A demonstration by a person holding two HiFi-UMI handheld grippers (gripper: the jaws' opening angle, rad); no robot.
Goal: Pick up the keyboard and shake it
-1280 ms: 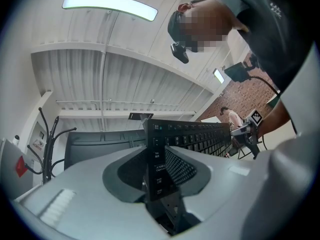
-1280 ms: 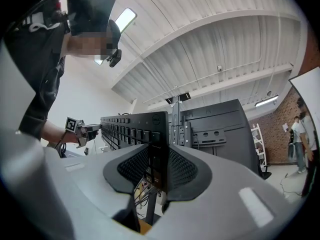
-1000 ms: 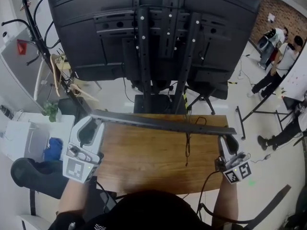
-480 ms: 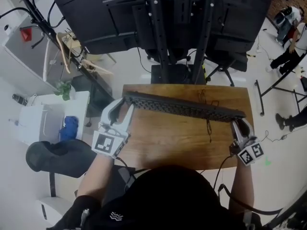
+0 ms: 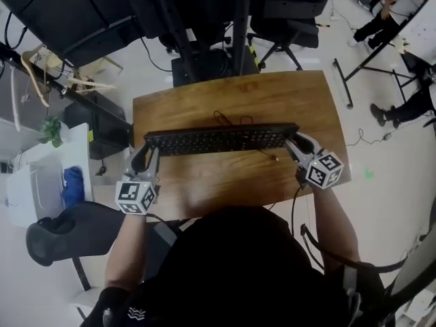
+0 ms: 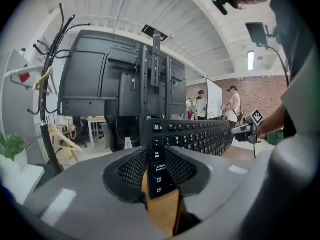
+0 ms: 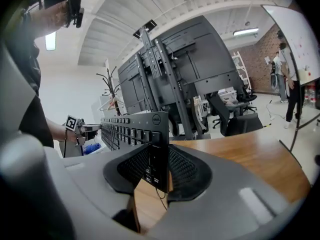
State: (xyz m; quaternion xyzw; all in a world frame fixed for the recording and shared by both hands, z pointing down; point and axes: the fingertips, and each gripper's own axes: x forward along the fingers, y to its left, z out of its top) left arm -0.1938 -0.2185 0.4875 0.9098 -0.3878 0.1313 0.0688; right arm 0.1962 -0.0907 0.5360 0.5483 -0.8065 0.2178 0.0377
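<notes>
- Holding the keyboard point(image 5: 221, 139) by both short ends, you have it across the middle of the wooden worktop point(image 5: 197, 101), keys facing up at you and its long side running left to right.
- Your left tongs point(image 5: 146, 154) pinch the left end, the pads closed on it with a column of key caps showing between them.
- Your right tongs point(image 5: 293, 142) pinch the right end in the same way, at the corner that bears the logo.
- Whether the keyboard's underside touches the wood cannot be told. Its thin cable point(image 5: 231, 119) loops on the worktop just past the far edge.
- Left of the worktop, a white stand point(image 5: 27, 182) bears a blue thing point(image 5: 71, 184); whether it lies in a tub or on a flat top is unclear. A green plant point(image 5: 51, 129) stands just beyond it, its pot not visible.
- Beyond the worktop are black screens point(image 5: 68, 12) on a stand, with an office chair point(image 5: 283, 29) to the right.
</notes>
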